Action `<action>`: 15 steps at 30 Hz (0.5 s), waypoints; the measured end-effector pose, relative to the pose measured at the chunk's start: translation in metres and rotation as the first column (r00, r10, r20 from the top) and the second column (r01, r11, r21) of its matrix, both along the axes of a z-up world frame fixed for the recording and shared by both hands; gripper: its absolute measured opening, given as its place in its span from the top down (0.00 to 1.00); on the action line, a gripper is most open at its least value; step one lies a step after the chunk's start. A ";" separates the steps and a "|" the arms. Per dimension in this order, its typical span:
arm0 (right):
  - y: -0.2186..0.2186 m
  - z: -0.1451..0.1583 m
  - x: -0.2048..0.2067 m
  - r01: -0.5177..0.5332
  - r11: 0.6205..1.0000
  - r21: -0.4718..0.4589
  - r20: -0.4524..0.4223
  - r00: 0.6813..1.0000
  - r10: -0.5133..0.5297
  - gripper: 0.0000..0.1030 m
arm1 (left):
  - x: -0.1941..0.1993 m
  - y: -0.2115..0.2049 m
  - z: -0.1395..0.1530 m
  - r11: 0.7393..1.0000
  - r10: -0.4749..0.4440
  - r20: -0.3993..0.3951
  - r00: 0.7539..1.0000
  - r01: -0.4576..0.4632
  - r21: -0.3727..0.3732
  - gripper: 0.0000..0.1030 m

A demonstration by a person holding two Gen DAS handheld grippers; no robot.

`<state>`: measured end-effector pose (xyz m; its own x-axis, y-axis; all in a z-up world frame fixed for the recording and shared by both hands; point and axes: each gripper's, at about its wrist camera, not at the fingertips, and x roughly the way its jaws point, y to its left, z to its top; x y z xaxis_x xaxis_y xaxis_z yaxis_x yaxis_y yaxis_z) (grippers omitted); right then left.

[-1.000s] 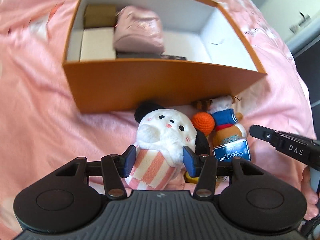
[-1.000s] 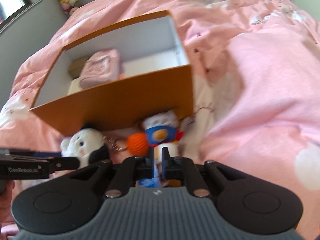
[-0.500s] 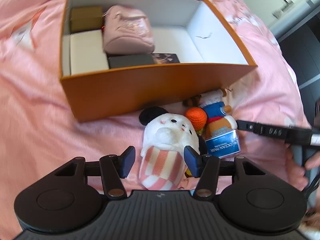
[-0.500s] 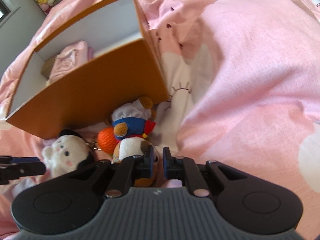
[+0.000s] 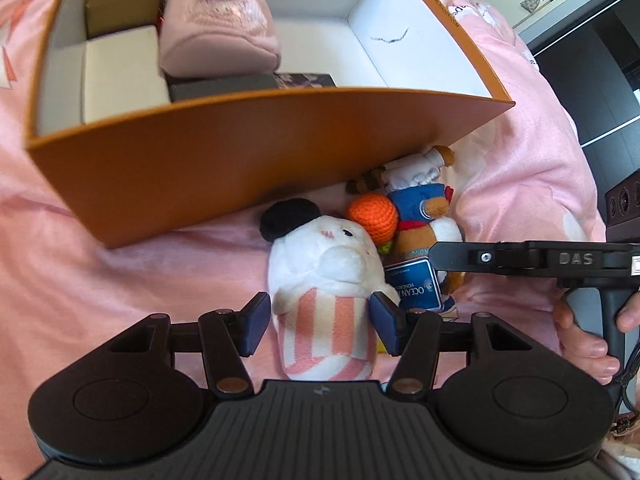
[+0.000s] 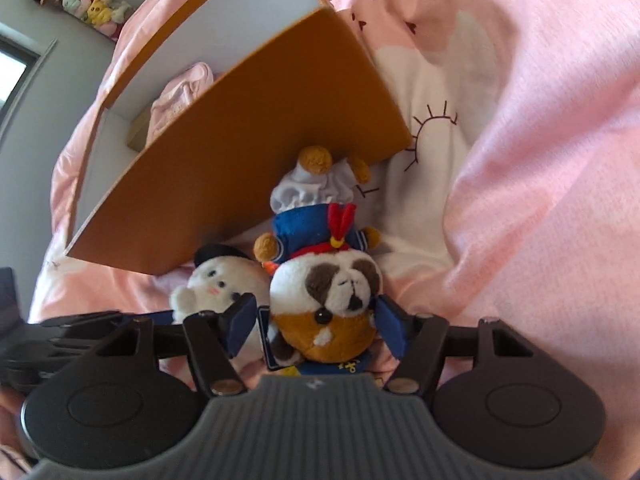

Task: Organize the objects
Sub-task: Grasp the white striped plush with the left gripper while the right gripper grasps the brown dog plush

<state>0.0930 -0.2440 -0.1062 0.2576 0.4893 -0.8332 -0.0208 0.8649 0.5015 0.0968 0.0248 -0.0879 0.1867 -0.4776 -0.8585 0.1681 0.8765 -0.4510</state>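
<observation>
Left gripper [image 5: 316,322] jaws just opening, straddling white plush [image 5: 324,280]; right gripper [image 6: 316,320] just opened around dog plush [image 6: 328,300]; neither pinched.

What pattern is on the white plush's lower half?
Pink and white stripes, clearest in the left wrist view.

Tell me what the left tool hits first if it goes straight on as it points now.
The white plush toy, most likely: its striped lower half already sits between the open left tool. Beyond it stands the orange box, though depth is unclear.

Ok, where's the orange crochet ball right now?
Left wrist view, right of centre: the orange crochet ball lies on the bedspread between the white plush and sailor plush.
</observation>
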 end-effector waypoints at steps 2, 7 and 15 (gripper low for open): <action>-0.005 0.003 0.001 0.002 1.000 0.025 -0.007 1.000 -0.002 0.35 | 0.003 -0.003 -0.004 1.000 0.000 -0.013 1.000 0.000 -0.015 0.35; -0.025 0.010 0.006 0.081 0.994 0.077 -0.010 0.997 -0.081 0.43 | 0.004 -0.008 -0.006 1.000 0.005 -0.020 1.000 -0.006 -0.019 0.35; -0.033 -0.007 0.014 0.122 0.988 0.095 -0.068 0.991 -0.116 0.52 | 0.000 -0.005 -0.008 0.999 0.036 -0.028 0.999 -0.036 -0.007 0.37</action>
